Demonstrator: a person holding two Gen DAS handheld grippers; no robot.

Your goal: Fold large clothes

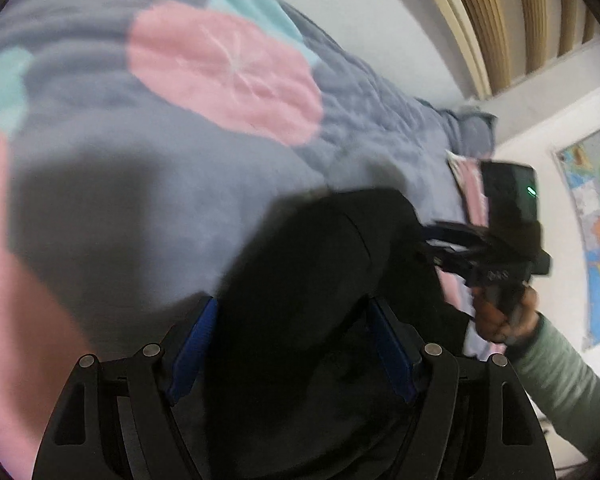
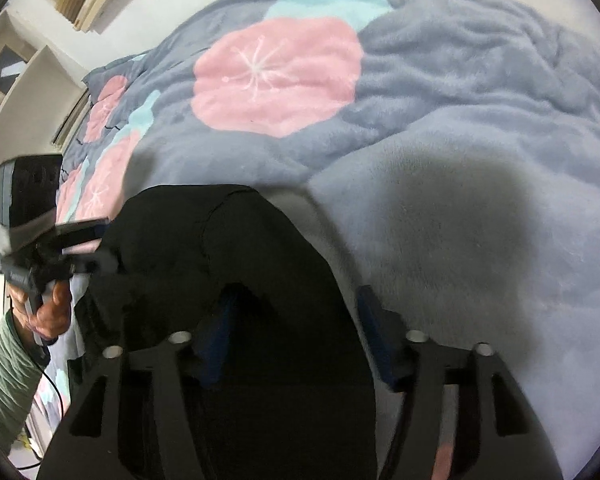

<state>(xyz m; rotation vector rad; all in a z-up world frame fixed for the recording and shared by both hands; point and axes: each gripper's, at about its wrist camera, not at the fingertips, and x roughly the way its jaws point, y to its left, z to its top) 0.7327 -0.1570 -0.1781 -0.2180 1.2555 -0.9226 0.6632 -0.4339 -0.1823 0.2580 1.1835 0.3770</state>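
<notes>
Left claw [image 1: 292, 344]: we grip the black garment [image 1: 320, 264] between blue pads.
Right claw [image 2: 296, 332]: we clamp that garment too.
Garment: above the grey blanket [image 2: 440, 208].
Left view only: wall map [image 1: 596, 208].
Room: open blanket beyond the garment's top edge.

The black garment [image 1: 320, 264] is dark, plain and soft. It hangs bunched in thick folds above the grey bed blanket, lifted at two places, and its surface shows one seam line.

One black garment [image 1: 312, 264], two tongs [image 1: 290, 340] [image 2: 296, 332], one blanket [image 2: 460, 128].
</notes>
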